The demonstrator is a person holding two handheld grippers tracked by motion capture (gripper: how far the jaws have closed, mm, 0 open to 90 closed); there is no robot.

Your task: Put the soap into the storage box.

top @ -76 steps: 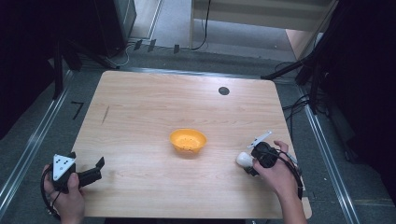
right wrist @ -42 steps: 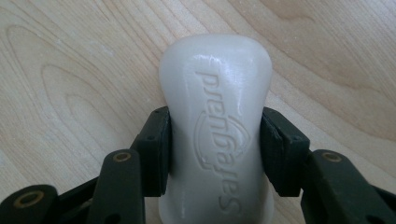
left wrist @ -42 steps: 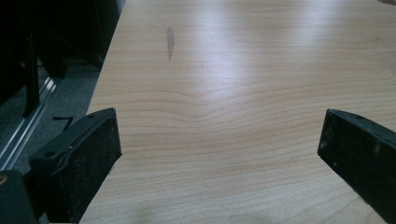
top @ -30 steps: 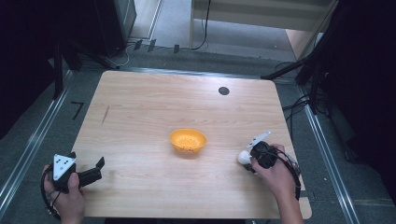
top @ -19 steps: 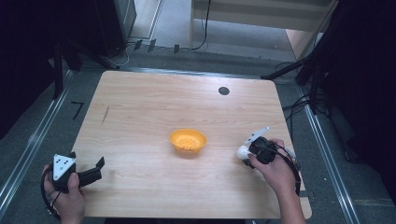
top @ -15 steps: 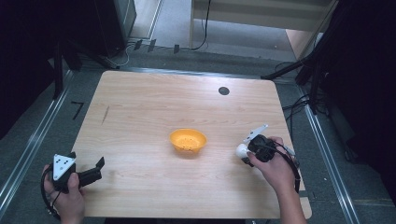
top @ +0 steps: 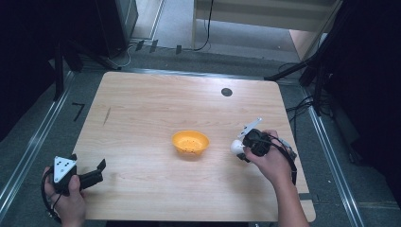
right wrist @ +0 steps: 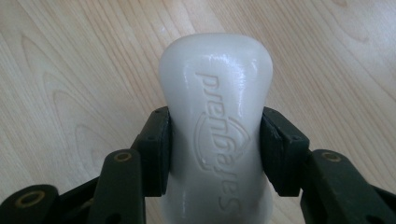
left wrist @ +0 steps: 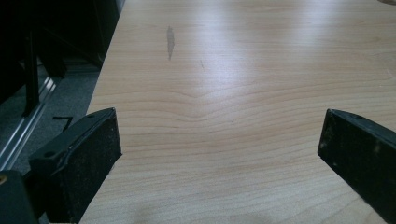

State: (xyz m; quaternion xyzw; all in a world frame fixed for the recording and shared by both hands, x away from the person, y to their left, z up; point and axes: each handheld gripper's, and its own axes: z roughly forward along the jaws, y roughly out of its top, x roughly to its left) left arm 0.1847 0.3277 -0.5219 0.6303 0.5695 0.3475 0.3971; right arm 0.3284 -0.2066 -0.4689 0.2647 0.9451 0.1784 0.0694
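Your right tongs [top: 242, 150] sit at the right of the high view, just right of centre height, and they are clamped on a white soap bar [top: 236, 147]. In the right gripper view the soap [right wrist: 215, 126] stands between the two black jaws, one pad pressed against each of its narrow sides, with raised lettering on its face and its rounded end pointing to the top of the frame. Wood grain of the counter [right wrist: 70, 56] runs behind it. Whether the soap touches the counter, you cannot tell from these pictures.

An orange bowl [top: 190, 143] rests near the middle of the counter [top: 156, 99] in the high view, to the left of the soap and apart from it. A small dark round spot [top: 226, 91] lies on the wood toward the upper right of the counter.

Your left tongs [top: 94, 172] are at the lower left of the high view, near the counter's front left corner, held in your left hand [top: 66, 201]. In the left gripper view the jaws stand wide apart at the lower corners with nothing between them, only bare counter [left wrist: 243, 93] with a short dark streak [left wrist: 170, 42] at upper left.
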